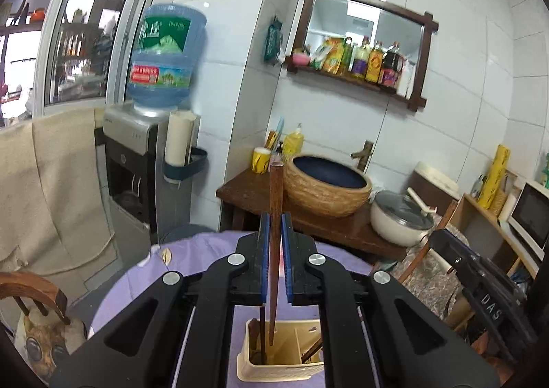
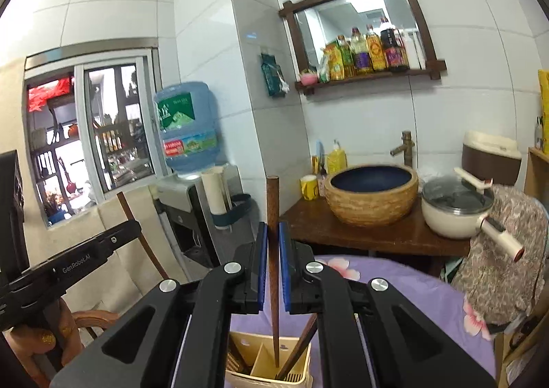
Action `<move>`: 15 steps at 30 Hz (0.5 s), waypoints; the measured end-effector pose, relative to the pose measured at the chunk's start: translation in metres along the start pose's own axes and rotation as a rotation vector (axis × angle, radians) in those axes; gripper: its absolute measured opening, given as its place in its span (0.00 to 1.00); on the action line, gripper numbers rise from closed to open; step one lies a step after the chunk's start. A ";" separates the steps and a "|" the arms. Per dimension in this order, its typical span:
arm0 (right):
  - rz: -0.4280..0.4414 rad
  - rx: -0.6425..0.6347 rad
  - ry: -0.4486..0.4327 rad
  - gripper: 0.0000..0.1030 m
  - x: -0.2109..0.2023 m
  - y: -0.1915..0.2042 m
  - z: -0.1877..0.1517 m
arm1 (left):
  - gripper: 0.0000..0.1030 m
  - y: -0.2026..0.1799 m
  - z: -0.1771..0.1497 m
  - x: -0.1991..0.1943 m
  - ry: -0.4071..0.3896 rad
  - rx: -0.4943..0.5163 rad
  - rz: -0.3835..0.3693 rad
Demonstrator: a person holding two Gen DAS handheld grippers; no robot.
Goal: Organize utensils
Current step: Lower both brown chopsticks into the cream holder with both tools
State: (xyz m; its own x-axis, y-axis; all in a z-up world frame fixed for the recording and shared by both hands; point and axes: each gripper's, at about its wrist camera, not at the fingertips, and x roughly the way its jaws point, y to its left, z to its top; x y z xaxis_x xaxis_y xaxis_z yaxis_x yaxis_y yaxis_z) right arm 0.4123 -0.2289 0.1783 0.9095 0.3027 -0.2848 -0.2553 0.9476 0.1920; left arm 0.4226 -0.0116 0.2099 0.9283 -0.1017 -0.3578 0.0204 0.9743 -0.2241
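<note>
My left gripper is shut on a brown wooden chopstick, held upright with its thin tip down inside a cream plastic utensil holder on the purple tablecloth. My right gripper is shut on another wooden chopstick, also upright, tip down in the same divided holder. Other dark wooden utensils lean in the holder's compartments. The right gripper's body shows at the right of the left wrist view; the left gripper's body shows at the left of the right wrist view.
Round table with purple floral cloth. Behind it a wooden counter with a woven basin, a lidded white pot and a yellow mug. A water dispenser stands left. A wooden chair is at the near left.
</note>
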 end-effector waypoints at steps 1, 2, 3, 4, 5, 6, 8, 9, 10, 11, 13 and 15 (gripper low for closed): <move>-0.003 0.004 0.022 0.07 0.008 -0.001 -0.009 | 0.07 0.003 -0.008 0.010 0.026 -0.014 -0.003; -0.003 0.012 0.039 0.07 0.013 -0.002 -0.015 | 0.07 0.005 -0.015 0.017 0.045 -0.021 -0.005; -0.001 0.023 0.058 0.07 0.018 -0.004 -0.023 | 0.07 0.008 -0.023 0.025 0.064 -0.025 -0.003; -0.001 0.029 0.072 0.07 0.023 -0.006 -0.029 | 0.07 0.009 -0.031 0.031 0.081 -0.025 0.001; -0.002 0.032 0.081 0.07 0.024 -0.006 -0.034 | 0.07 0.010 -0.038 0.035 0.094 -0.021 0.004; -0.003 0.034 0.090 0.07 0.026 -0.008 -0.038 | 0.07 0.011 -0.046 0.040 0.107 -0.016 0.006; -0.005 0.039 0.108 0.07 0.030 -0.010 -0.045 | 0.07 0.013 -0.058 0.047 0.130 -0.019 0.008; -0.007 0.038 0.113 0.07 0.032 -0.011 -0.047 | 0.07 0.015 -0.063 0.050 0.142 -0.023 0.007; -0.011 0.042 0.119 0.07 0.033 -0.013 -0.049 | 0.07 0.017 -0.068 0.054 0.152 -0.025 0.009; -0.013 0.045 0.123 0.07 0.035 -0.014 -0.052 | 0.07 0.017 -0.072 0.056 0.158 -0.025 0.013; -0.018 0.056 0.137 0.07 0.039 -0.017 -0.057 | 0.07 0.018 -0.078 0.061 0.171 -0.021 0.021; -0.039 0.048 0.128 0.07 0.040 -0.018 -0.061 | 0.07 0.019 -0.085 0.066 0.190 -0.023 0.021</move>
State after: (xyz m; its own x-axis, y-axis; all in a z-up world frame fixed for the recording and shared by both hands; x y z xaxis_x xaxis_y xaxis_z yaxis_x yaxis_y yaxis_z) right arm 0.4332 -0.2277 0.1062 0.8686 0.2792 -0.4094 -0.2017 0.9538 0.2226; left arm 0.4529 -0.0168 0.1048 0.8415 -0.1195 -0.5268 -0.0087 0.9721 -0.2343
